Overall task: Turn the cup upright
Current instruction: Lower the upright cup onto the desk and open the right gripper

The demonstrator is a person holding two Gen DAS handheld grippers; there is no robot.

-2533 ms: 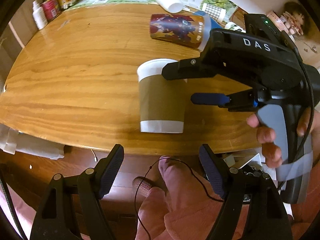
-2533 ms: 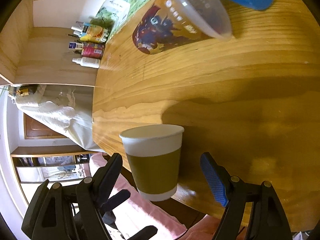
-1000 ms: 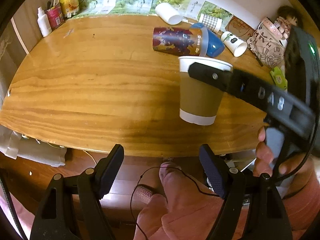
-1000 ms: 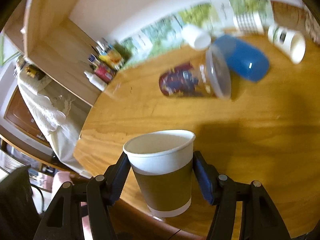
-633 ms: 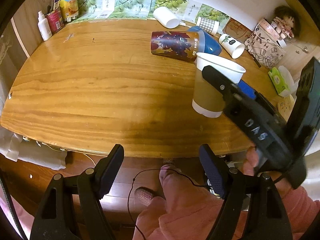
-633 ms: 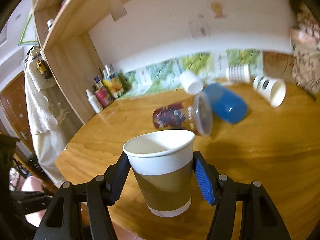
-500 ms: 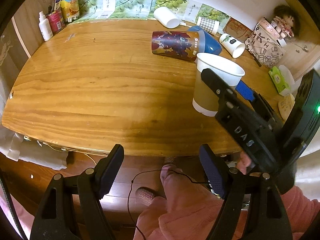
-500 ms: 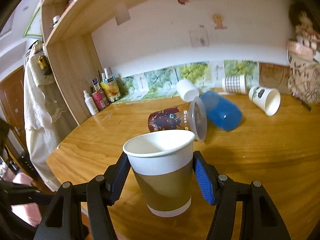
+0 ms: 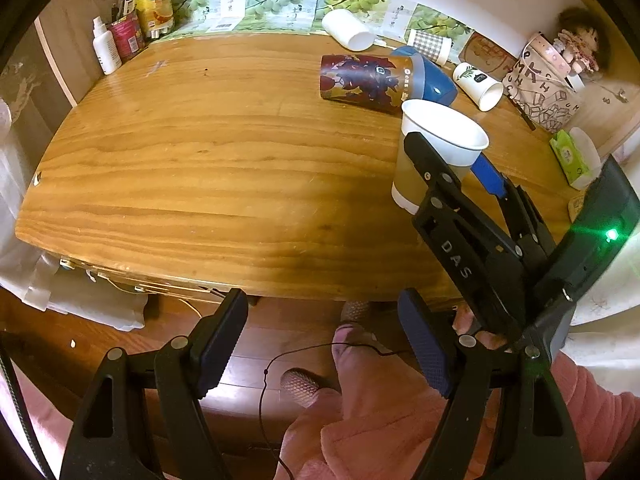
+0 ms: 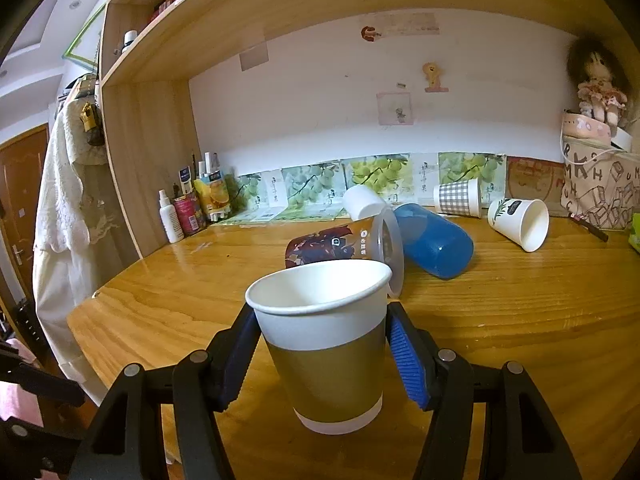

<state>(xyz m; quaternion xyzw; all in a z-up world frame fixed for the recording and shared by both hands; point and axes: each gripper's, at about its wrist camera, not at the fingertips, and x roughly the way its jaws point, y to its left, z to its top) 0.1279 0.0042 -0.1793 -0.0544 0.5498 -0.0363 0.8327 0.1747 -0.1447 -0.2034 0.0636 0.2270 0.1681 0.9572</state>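
Note:
A brown paper cup point(image 10: 328, 344) with a white rim stands upright, mouth up, between the fingers of my right gripper point(image 10: 324, 356), which is shut on it. In the left wrist view the cup point(image 9: 432, 160) is over the right part of the wooden table point(image 9: 200, 152), with the right gripper point(image 9: 448, 176) round it. I cannot tell whether its base touches the table. My left gripper point(image 9: 324, 340) is open and empty, off the table's front edge above the floor.
Several cups lie on their sides behind: a printed clear cup point(image 10: 340, 244), a blue cup point(image 10: 434, 246), a white cup point(image 10: 520, 222), a checked cup point(image 10: 458, 198). Bottles point(image 9: 128, 36) stand at the back left. A patterned bag point(image 9: 540, 88) and tissue pack point(image 9: 568, 158) sit right.
My right gripper closed on the cup, swung it right and levelled out, the cup staying upright. The left gripper stayed open and drew back a little.

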